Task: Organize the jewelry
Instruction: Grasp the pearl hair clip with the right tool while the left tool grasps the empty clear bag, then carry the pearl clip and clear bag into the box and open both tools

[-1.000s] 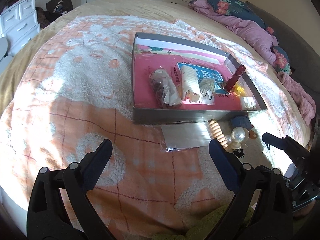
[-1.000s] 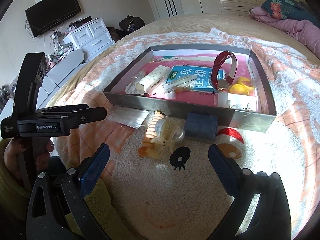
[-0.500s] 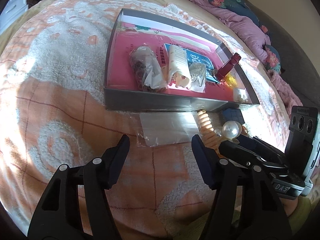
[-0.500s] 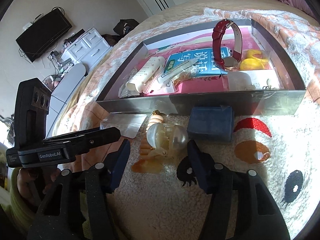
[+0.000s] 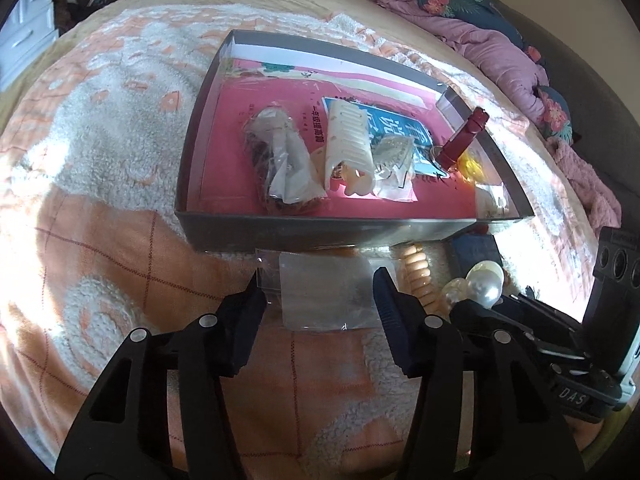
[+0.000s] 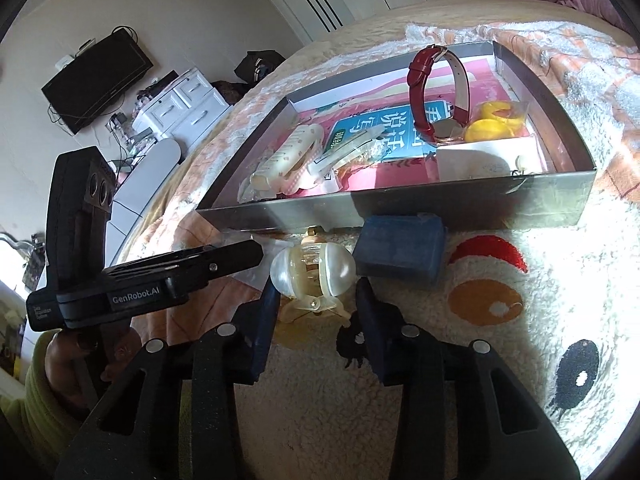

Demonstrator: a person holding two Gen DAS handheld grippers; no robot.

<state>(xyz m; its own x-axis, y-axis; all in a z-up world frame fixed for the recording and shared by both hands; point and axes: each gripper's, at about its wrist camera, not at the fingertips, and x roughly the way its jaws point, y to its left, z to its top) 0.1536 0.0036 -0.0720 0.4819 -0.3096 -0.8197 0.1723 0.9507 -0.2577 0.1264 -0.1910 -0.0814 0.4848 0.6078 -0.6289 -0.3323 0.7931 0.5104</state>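
Note:
A grey tray (image 5: 280,228) with a red lining lies on the bed and holds bagged items, a cream comb (image 5: 346,144), a red watch (image 6: 436,92) and yellow pieces (image 6: 496,120). In front of it lie an empty clear plastic bag (image 5: 320,292), a beaded bracelet (image 5: 416,272), a pearl hair clip (image 6: 312,268) and a blue box (image 6: 400,248). My left gripper (image 5: 320,300) is open, its fingers flanking the bag. The right gripper (image 6: 316,300) is open, with a fingertip on either side of the pearl clip. Each gripper shows in the other's view.
The bed carries an orange and white fleece blanket (image 5: 100,160) with a cartoon pattern. Pink bedding (image 5: 500,48) is piled at the far right. A white dresser (image 6: 180,104) and a wall television (image 6: 96,80) stand beyond the bed. A hand in a yellow-green sleeve (image 6: 44,368) holds the left gripper.
Both grippers have come forward and down toward the items in front of the tray. Their jaws have narrowed, the left around the plastic bag and the right around the pearl clip.

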